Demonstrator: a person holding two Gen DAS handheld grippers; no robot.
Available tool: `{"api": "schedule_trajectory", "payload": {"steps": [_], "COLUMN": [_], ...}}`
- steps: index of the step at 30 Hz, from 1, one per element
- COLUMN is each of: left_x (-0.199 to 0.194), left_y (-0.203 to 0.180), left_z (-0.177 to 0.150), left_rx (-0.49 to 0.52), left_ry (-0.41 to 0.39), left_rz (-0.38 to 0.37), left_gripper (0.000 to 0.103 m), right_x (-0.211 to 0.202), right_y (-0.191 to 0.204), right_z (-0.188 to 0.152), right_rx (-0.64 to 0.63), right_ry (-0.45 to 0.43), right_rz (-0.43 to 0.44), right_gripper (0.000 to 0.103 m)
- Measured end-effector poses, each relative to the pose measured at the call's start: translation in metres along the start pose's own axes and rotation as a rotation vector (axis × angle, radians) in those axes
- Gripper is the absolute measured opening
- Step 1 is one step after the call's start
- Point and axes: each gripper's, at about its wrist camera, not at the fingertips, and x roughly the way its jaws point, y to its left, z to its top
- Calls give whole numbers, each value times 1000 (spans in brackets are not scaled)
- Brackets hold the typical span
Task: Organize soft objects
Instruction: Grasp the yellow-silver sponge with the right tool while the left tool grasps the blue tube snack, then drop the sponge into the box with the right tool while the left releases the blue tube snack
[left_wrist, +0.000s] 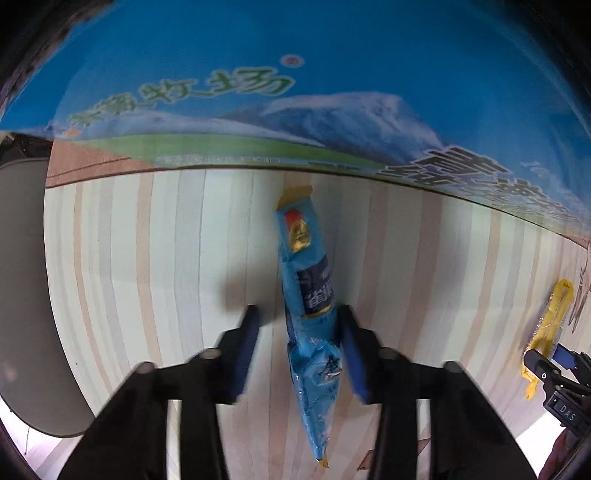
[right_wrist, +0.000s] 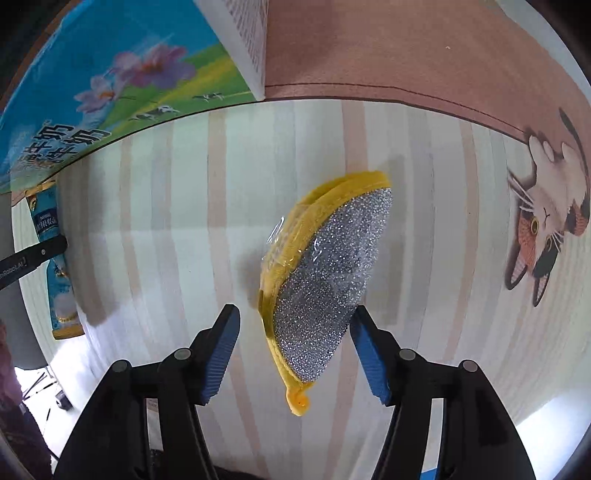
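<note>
Left gripper (left_wrist: 297, 343) straddles blue packet (left_wrist: 308, 295), one pad touching, w/o clamping; right gripper (right_wrist: 293, 347) likewise slack round yellow scourer (right_wrist: 325, 280). Striped tablecloth (left_wrist: 147, 258); blue box (left_wrist: 295, 55) at 12.

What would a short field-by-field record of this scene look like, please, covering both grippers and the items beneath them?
Surface: striped tablecloth
Left gripper: open, astride the blue packet, one pad clear of it
Right gripper: open, astride the scrub pad, which has a yellow rim and a silver face
Behind: blue printed carton
</note>
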Motion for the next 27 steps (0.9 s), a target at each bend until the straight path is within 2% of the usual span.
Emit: {"api": "schedule_trajectory", "payload": {"steps": [1,2,3,4,6,13,18,22,24,27], "left_x": [-2,-3,-4,-5,-10,-32,-78,-133,-171,-209], "left_y": [0,2,4,5,9,16,18,14,13,9], "left_z": [0,-2,-6,-11,-18,-65,-87,-74,-51,-29], "left_rx": [7,6,6,6,3,-15,-4,19,30,67], "left_ry": [-3,-3,-1,-1,-5,-14,-70,-161,-211,-264], "left_rz": [8,6,-1,0,-12,-114,-199,-243,-270,-300], "left_gripper": [21,19,17,16,15,15,15,15,15,15], "right_x": [0,0,1,2,-4,-43,-81,-126,-150,-185], "right_y": [-1,-1,2,-8,-7,-3,12,27,32,37], "right_z": [-1,3,0,-11,-12,-22,-36,-42,-40,-32], "right_rx": [1,1,5,11,20,41,-5,-46,-63,-84], "right_ry": [-4,-6,-4,-1,-3,-27,-69,-133,-171,-231], "right_rz": [1,7,14,26,61,161,234,287,309,331], "right_gripper": [64,50,44,44,42,40,40,39,39,39]}}
